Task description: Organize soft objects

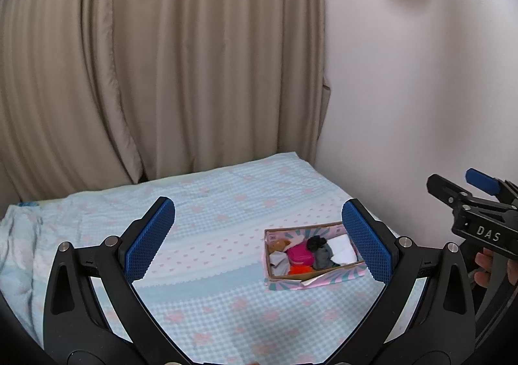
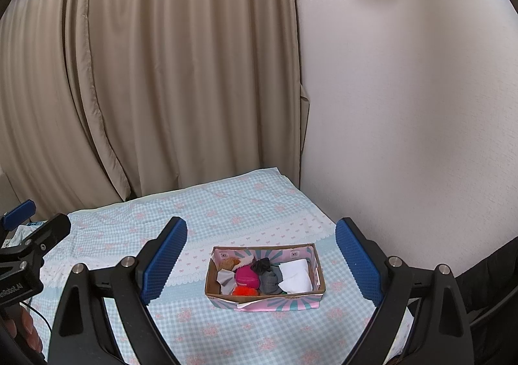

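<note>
A small cardboard box (image 2: 226,295) with pink-and-teal sides sits on the bed, packed with soft things: a brown plush toy (image 2: 228,263), a magenta pouch (image 2: 246,277), an orange piece (image 2: 243,291), dark grey cloth (image 2: 270,281) and folded white cloth (image 2: 296,276). The same box (image 1: 275,271) lies right of centre in the left wrist view. My right gripper (image 2: 260,256) hovers open well short of the box, nothing between its blue pads. My left gripper (image 1: 259,235) is open too and holds nothing. The right gripper (image 1: 466,190) also shows at that view's right edge.
The bed (image 2: 226,209) has a light blue checked sheet with pink flowers. A beige curtain (image 2: 162,73) hangs behind it and a white wall (image 2: 404,106) runs along its right side. A hand (image 1: 489,268) grips the right tool's handle.
</note>
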A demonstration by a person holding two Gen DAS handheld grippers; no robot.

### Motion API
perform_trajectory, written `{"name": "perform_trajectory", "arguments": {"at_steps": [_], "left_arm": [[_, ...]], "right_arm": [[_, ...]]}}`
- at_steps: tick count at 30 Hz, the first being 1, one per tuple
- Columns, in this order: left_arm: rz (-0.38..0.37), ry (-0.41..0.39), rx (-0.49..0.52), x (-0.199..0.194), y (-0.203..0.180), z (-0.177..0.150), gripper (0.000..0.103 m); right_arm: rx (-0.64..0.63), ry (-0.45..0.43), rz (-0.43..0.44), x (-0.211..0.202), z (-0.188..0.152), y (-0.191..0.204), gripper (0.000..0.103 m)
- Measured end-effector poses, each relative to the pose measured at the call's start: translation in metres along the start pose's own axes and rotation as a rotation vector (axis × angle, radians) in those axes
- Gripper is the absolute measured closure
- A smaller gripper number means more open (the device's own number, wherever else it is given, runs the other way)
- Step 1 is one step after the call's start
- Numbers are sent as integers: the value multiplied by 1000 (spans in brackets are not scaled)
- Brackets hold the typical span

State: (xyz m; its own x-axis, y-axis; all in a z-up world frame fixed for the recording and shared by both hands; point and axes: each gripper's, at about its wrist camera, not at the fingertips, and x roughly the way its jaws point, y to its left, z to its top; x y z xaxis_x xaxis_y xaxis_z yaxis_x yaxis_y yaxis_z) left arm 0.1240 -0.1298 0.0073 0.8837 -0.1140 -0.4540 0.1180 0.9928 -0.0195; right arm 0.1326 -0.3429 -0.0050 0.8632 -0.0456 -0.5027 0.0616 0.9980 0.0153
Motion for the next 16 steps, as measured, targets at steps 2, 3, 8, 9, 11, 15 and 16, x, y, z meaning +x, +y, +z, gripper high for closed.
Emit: {"name": "perform_trajectory", "arguments": {"at_steps": [2, 3, 8, 9, 11, 15, 16], "left_arm": [[-1, 2, -8, 1, 1, 0, 0], [-1, -2, -14, 1, 2, 0, 0], [35, -24, -16, 1, 2, -1, 0], [43, -23, -15, 2, 3, -1, 0], [53, -23, -15, 4, 3, -3, 0], [61, -24, -10, 9, 4, -5, 0], [62, -15, -8, 12, 4, -5, 0]], "right_arm": [[2, 1, 1, 1, 0, 0, 11], [2, 1, 0, 1, -1, 0, 11], [3, 5, -4, 1, -1, 2, 11], [5, 6, -4, 1, -1, 3, 11], [10, 9, -4, 0, -1, 3, 11], [8, 24, -3, 4, -3, 6, 11], [6, 31, -2, 7, -4, 6, 11]]}}
